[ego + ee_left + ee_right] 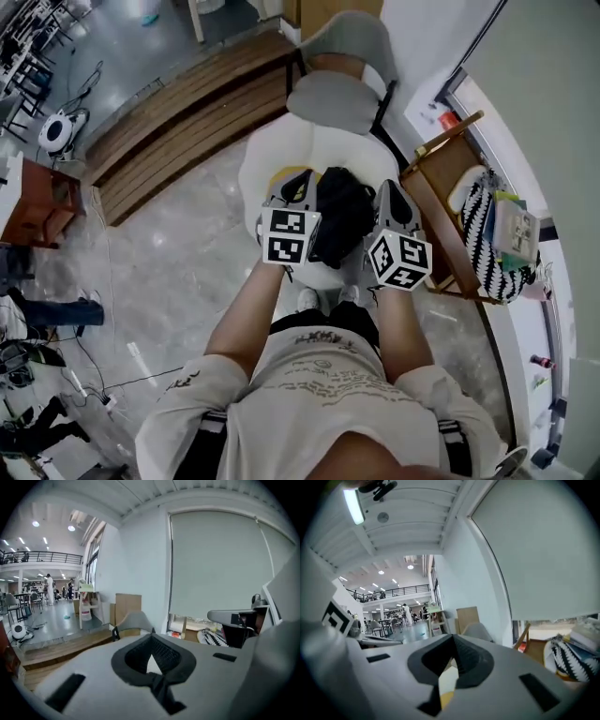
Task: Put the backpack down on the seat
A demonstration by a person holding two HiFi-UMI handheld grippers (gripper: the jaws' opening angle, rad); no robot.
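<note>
Black backpack point(342, 216) hangs over the seat point(272, 164) (head view only); left tongs point(152, 672) pinch its strap, right tongs point(451, 663) seemingly closed empty.

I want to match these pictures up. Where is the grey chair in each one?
Head view: the grey chair is at the top middle, beyond the black backpack.
Left gripper view: a little left of centre, in front of the cardboard box.
Right gripper view: a little right of centre, low down.
Shared landmark: the black-and-white striped bag, right of the chair in every view.
</note>
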